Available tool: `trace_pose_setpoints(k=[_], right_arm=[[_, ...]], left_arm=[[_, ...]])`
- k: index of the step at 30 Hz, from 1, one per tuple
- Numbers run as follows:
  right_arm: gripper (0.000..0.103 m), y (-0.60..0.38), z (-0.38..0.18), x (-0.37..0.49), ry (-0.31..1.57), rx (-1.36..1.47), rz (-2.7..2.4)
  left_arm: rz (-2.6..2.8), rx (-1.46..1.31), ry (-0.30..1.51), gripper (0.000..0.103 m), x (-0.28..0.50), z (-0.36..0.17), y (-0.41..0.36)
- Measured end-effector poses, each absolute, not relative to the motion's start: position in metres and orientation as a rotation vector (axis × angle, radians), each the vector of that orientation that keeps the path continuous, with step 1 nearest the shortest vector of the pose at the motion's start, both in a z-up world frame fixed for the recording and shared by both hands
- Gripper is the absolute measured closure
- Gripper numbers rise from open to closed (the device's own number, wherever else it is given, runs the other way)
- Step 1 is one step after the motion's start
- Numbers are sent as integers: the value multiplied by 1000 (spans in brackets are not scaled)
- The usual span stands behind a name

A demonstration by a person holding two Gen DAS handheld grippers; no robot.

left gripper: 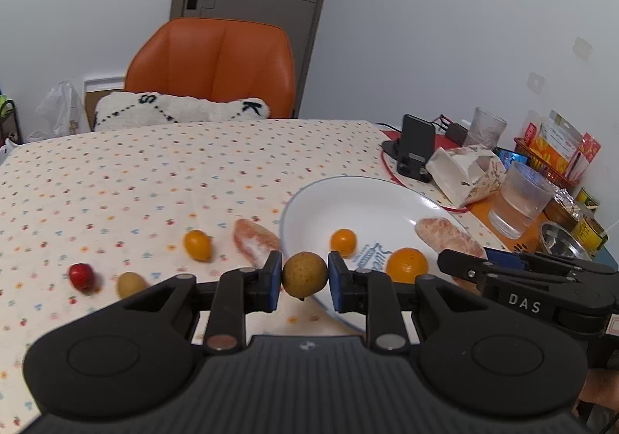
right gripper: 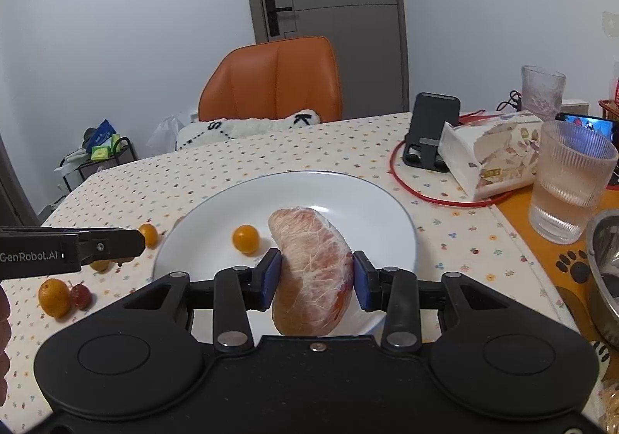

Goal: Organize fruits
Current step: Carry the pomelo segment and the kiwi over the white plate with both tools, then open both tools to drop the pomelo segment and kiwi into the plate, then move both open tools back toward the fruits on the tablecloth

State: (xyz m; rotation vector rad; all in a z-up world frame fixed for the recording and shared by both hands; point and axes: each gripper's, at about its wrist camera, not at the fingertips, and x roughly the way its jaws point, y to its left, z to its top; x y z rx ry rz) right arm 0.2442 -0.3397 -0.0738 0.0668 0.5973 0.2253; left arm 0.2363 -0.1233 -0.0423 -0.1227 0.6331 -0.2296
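Note:
My left gripper (left gripper: 303, 274) is shut on a small round brown fruit (left gripper: 303, 267), held just over the near-left rim of the white plate (left gripper: 348, 202). On the plate lie a kumquat (left gripper: 343, 241), an orange (left gripper: 407, 265) and a pale pink pomelo segment (left gripper: 445, 234). My right gripper (right gripper: 315, 273) is shut on that pomelo segment (right gripper: 309, 260) over the plate (right gripper: 329, 190), both blue pads against its sides. Left of the plate, on the dotted cloth, lie another pomelo segment (left gripper: 253, 242), a kumquat (left gripper: 198, 244), a yellow-brown fruit (left gripper: 130, 284) and a red fruit (left gripper: 82, 275).
To the right of the plate stand a ribbed glass of water (right gripper: 568, 182), a tissue box (right gripper: 491, 151), a phone stand (right gripper: 429, 128) and a metal bowl (right gripper: 603, 271). A red cable (right gripper: 425, 196) loops near the plate. An orange chair (left gripper: 211, 66) stands behind the table.

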Motion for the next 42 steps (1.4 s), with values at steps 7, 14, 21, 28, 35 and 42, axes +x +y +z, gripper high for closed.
trace_pose_setpoints(k=[7,14,21,28,35,42], right_arm=[[62,-351,-77,248,589,93,204],[59,-362,-76,245,574,134,199],[49,-356,-79,234,588,136,227],[46,-346,-77,228,589,130,252],[34,-337,-71,218,576,123,275],[14,-327,-70,215,572,162,327]], left_arm=[[-257,-99,651,79,246,-49,-142],[-262,-77,666,79,249,-51,-152],[-235,-55,660,72,245,-47,-153],[-189,-57,649,55,234,-39,-136],[-152,-20,620,28,219,-35,-119],[-109,-49,631,27,208,-40,-95]])
